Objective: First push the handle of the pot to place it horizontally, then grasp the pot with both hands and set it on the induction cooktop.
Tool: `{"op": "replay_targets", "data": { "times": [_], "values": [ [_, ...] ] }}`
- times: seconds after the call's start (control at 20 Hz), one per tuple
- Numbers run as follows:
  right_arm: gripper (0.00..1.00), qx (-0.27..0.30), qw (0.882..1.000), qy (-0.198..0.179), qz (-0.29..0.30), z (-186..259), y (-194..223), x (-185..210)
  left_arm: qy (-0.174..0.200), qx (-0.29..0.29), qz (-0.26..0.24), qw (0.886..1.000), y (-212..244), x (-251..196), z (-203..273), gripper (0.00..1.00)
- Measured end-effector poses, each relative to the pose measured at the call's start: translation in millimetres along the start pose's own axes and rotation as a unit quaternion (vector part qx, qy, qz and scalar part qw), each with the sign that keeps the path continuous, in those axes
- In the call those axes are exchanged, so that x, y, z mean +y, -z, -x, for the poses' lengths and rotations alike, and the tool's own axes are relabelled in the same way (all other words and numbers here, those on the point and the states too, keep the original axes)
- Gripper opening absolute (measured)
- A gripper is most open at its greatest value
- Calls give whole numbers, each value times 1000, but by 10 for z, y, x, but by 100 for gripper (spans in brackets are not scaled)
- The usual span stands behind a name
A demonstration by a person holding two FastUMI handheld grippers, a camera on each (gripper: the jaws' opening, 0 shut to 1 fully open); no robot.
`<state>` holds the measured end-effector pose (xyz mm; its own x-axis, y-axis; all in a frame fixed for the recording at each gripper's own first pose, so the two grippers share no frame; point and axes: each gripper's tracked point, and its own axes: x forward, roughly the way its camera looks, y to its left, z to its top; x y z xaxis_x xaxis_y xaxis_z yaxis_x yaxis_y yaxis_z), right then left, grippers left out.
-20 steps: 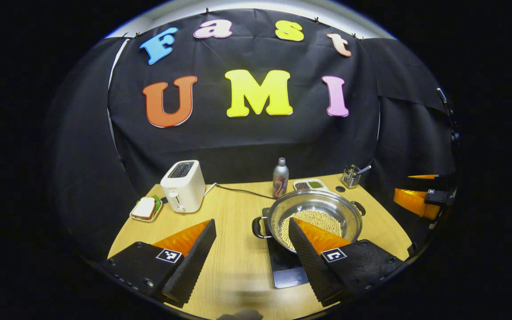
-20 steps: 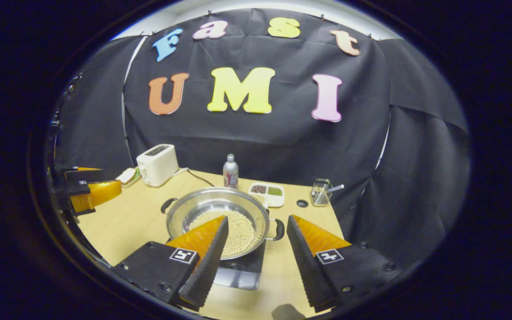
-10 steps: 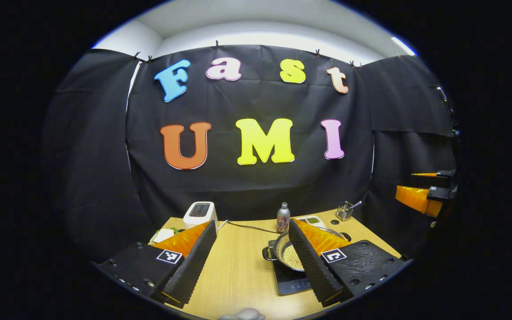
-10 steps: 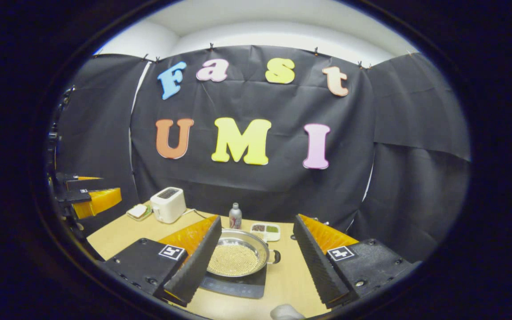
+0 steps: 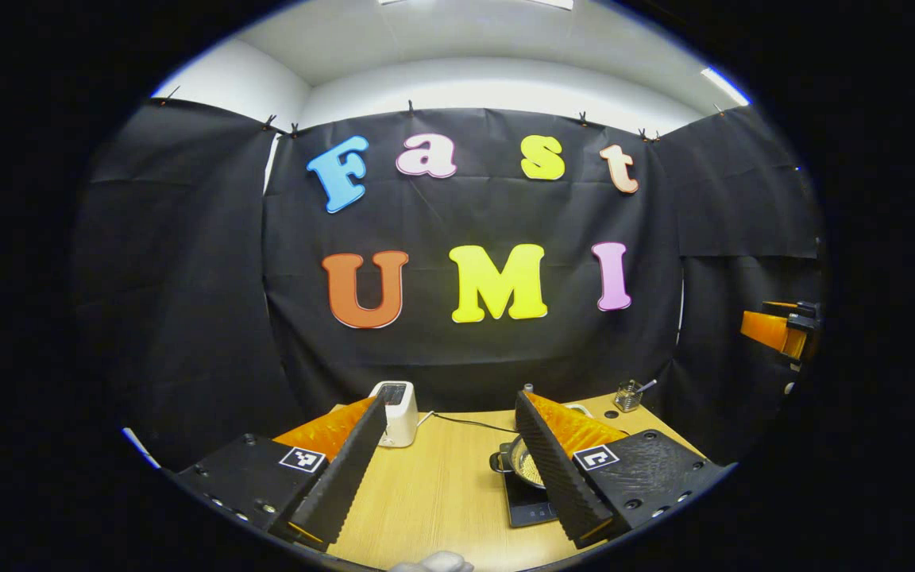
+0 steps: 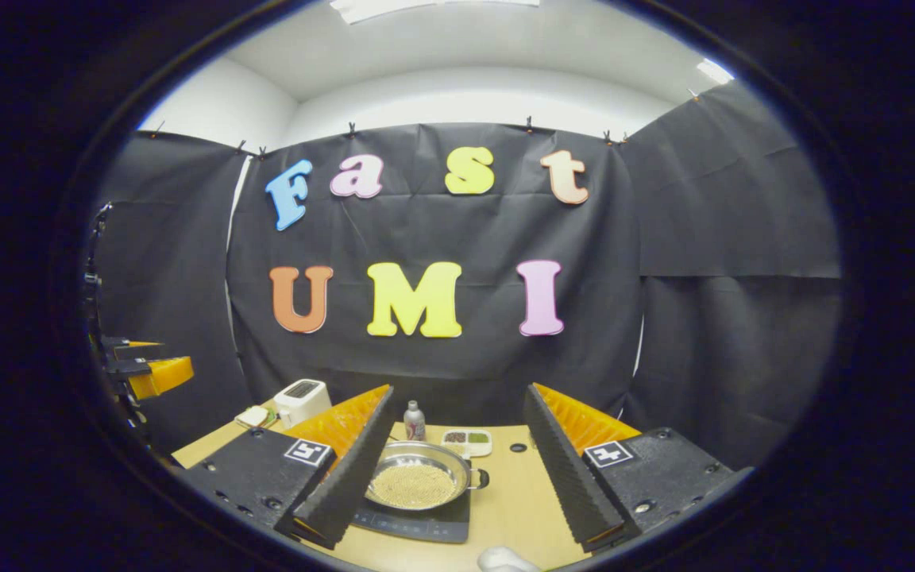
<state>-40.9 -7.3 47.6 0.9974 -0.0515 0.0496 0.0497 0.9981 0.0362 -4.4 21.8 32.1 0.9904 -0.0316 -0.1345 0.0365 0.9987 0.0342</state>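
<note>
Now both grippers are pulling back & tilting up vs 1 s ago. Left gripper (image 5: 445,469) and right gripper (image 6: 457,469) are both gaping wide, holding nothing. Pot (image 6: 418,481) is sitting on the induction cooktop (image 6: 418,524), so task is looking done. Pot's left handle is hiding behind a finger; toaster (image 6: 303,397) is standing farther back.

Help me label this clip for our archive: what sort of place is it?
Likely a mock kitchen counter staged in a recording booth: a wooden table holds a pot on an induction cooktop and a toaster, with black cloth hung behind.
</note>
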Motion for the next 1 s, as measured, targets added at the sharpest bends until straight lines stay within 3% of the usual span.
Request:
{"op": "replay_targets", "data": {
  "times": [0.4,0.6,1.0],
  "values": [
    [100,-7,1000,-10,20,192,152,-357,-30,-27,6,999,-63,-204,395,97],
    [100,2,1000,-9,8,203,204,-560,-15,-32,29,999,-109,-539,433,97],
    [100,-10,1000,-25,10,191,70,-660,-25,-33,21,999,-154,-699,445,97]
  ]
}}
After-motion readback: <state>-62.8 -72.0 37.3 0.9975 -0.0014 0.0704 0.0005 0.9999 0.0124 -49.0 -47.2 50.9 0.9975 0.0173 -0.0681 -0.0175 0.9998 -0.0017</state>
